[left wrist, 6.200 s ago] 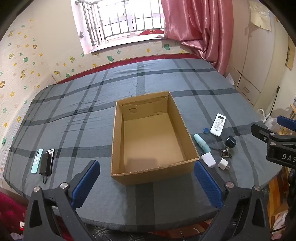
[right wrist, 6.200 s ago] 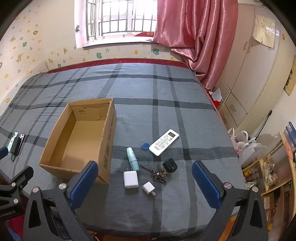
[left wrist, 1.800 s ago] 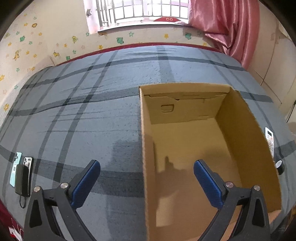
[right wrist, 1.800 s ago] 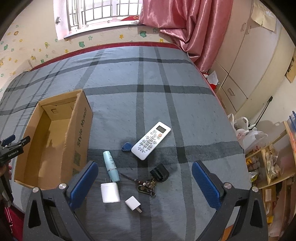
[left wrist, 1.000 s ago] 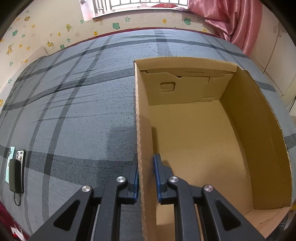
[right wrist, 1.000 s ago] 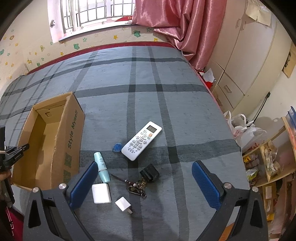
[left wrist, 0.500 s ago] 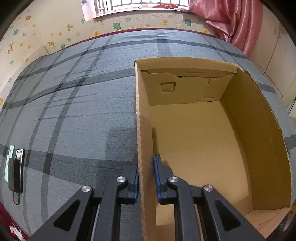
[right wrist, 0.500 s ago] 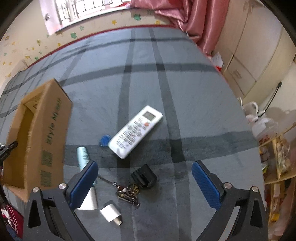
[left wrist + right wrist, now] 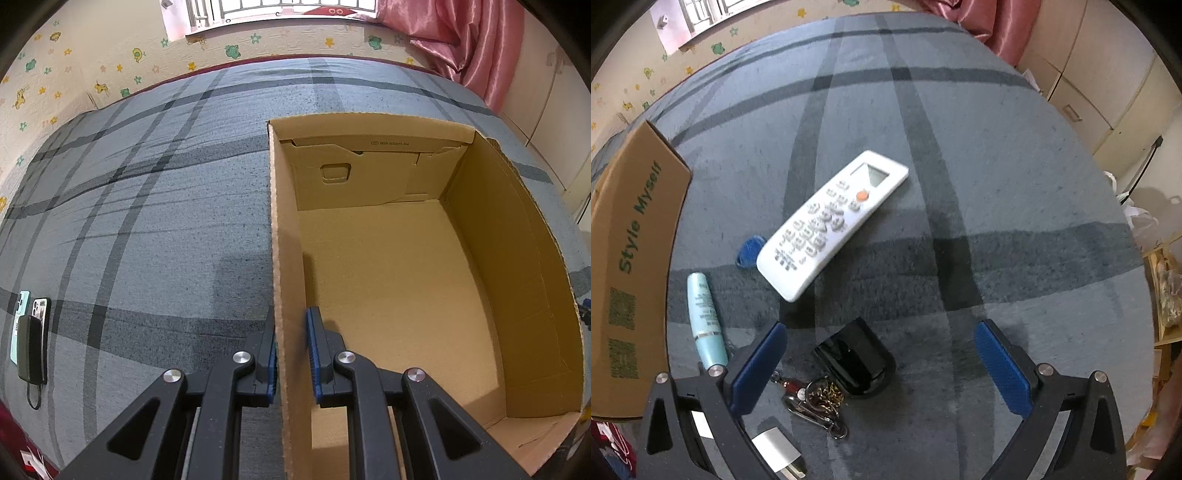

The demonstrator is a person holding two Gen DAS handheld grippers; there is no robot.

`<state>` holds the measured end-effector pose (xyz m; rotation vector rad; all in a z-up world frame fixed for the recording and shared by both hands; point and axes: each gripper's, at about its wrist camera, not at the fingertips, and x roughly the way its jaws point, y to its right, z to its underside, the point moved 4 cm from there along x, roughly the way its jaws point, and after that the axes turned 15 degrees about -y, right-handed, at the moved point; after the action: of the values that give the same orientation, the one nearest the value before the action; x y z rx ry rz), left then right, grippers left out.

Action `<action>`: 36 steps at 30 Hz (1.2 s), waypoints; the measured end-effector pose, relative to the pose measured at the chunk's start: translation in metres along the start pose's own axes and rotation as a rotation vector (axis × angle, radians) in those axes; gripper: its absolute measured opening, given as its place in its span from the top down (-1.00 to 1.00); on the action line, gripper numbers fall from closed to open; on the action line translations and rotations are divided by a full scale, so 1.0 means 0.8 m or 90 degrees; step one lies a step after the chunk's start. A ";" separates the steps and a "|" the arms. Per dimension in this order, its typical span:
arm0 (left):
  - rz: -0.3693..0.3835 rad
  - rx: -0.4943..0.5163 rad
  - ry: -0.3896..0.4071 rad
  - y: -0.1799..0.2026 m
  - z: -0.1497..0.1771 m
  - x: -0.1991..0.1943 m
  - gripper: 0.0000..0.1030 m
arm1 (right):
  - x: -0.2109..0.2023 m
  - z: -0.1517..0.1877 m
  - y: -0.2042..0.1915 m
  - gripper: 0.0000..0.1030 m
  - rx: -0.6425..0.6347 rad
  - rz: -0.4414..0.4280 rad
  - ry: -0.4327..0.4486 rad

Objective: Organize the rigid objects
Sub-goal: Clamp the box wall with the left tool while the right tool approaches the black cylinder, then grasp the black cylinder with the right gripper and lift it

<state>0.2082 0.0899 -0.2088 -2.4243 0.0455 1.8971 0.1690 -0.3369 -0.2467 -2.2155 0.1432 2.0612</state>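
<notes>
Two tools: my left gripper [image 9: 291, 354] clamps the box [image 9: 517, 229] wall; right gripper [image 9: 881, 363] spread above the key fob [image 9: 855, 356]; next, descend and pinch.

The box [image 9: 406, 266] is matt brown cardboard; the bed [image 9: 147, 221] wears rough grey checked cloth; the remote [image 9: 831, 221] is smooth white plastic; the key fob [image 9: 855, 356] is glossy black

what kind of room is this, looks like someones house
Most likely a bedroom in a home. The work surface is a bed with a grey plaid cover, the wall has cartoon animal stickers, a pink curtain hangs by the barred window, and built-in cupboards stand alongside.
</notes>
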 end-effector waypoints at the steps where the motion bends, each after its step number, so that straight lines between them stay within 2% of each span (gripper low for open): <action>1: -0.001 0.001 0.000 0.000 0.000 0.000 0.72 | 0.002 0.000 -0.001 -0.99 -0.002 -0.001 -0.002; 5: -0.005 0.002 0.000 0.001 0.000 0.000 0.72 | 0.003 0.001 -0.004 -0.98 -0.004 -0.004 -0.007; 6: -0.005 0.002 0.000 0.001 0.000 0.000 0.72 | 0.002 0.002 -0.004 -0.91 -0.004 -0.005 -0.009; 8: -0.005 0.002 0.000 0.001 0.000 0.000 0.72 | 0.002 0.004 -0.006 -0.69 -0.005 -0.014 -0.017; 9: -0.006 0.003 -0.001 0.001 0.000 0.000 0.72 | 0.002 0.005 -0.006 -0.50 -0.006 -0.015 -0.021; 11: -0.005 0.002 -0.001 0.001 0.000 0.000 0.72 | 0.006 0.006 -0.013 -0.31 -0.011 -0.021 -0.037; 12: -0.005 0.002 -0.001 0.001 0.000 0.000 0.72 | 0.010 0.005 -0.017 -0.03 -0.013 -0.025 -0.044; 24: -0.004 0.001 -0.001 0.002 0.000 -0.001 0.72 | -0.002 0.005 -0.011 -0.01 0.001 -0.013 -0.043; 36: 0.000 0.000 -0.001 0.000 -0.001 -0.001 0.72 | -0.058 -0.004 -0.042 -0.01 -0.023 -0.009 -0.009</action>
<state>0.2087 0.0896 -0.2080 -2.4231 0.0462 1.8988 0.1739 -0.3042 -0.1993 -2.2147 0.0902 2.0883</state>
